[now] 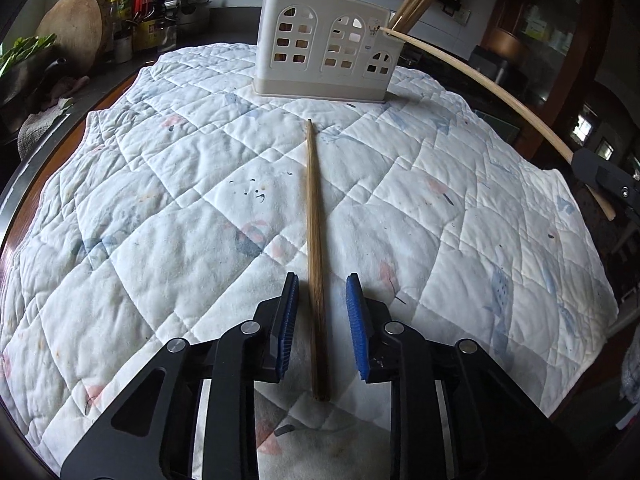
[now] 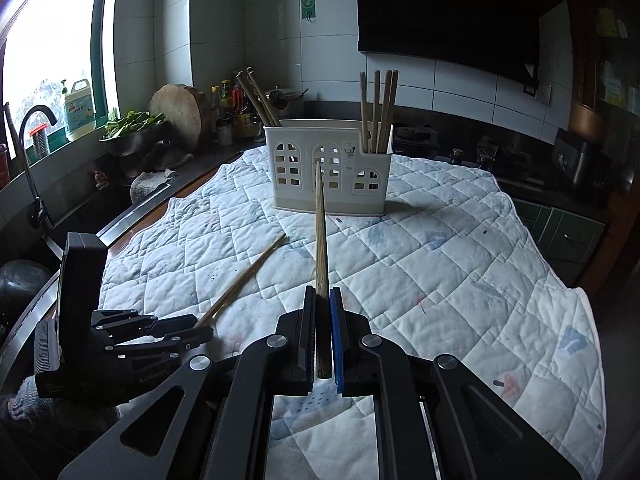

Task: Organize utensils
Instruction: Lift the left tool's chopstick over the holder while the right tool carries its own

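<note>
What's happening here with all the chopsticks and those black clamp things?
A person is sorting chopsticks into a white holder on a quilted cloth, using a hand-held gripper in each hand. The right gripper is clamped on one chopstick, which points toward the holder. The left gripper straddles another chopstick lying on the cloth, with its blue pads on either side but not yet pressing it. Chopsticks already stand in the holder's left and right compartments.

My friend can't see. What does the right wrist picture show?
The right gripper is shut on a chopstick pointing at a white holder with chopsticks standing in it. The holder stands on a quilted cloth. Another chopstick lies on the cloth by the left gripper.
</note>
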Available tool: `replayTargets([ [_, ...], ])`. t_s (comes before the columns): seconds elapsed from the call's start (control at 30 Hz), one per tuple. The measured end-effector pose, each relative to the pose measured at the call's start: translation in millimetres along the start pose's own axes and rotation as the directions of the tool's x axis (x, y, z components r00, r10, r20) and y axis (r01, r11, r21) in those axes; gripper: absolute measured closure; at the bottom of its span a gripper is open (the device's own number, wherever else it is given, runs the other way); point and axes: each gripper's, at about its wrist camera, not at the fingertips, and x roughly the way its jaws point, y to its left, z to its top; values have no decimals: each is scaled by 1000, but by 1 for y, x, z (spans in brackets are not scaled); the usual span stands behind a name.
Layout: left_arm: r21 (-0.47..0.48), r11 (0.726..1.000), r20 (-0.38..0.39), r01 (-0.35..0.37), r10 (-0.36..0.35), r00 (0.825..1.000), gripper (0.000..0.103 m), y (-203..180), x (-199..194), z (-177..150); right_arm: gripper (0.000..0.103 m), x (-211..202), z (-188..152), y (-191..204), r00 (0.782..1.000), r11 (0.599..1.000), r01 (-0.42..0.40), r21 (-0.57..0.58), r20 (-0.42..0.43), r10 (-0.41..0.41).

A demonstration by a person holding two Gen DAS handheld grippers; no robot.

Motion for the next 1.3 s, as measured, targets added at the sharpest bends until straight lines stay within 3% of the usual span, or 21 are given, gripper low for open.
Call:
replayTargets([
  [0.07, 7, 999, 2, -33, 33, 999, 94, 1, 1, 2, 96, -1, -1, -2, 1000, 1000, 1, 2, -3, -1],
  [0.13, -10, 1000, 2, -29, 29, 1000, 97, 4, 0, 3, 96, -1, -3, -4, 1000, 1000, 6, -2, -6, -6],
  [0.73, 5, 999, 159, 50, -50, 986, 97, 7, -61, 57, 96, -4, 13, -8, 1000, 1000, 4, -25, 2, -4],
  [0.93, 46, 996, 192, 77, -85, 978, 97, 4, -75, 91, 96, -4, 51, -23, 999, 1000, -30, -2, 20, 30],
  [1.3, 107, 992, 244, 73, -98, 965, 97, -9, -91, 158, 96, -4, 154, -73, 999, 1000, 9, 17, 52, -10],
])
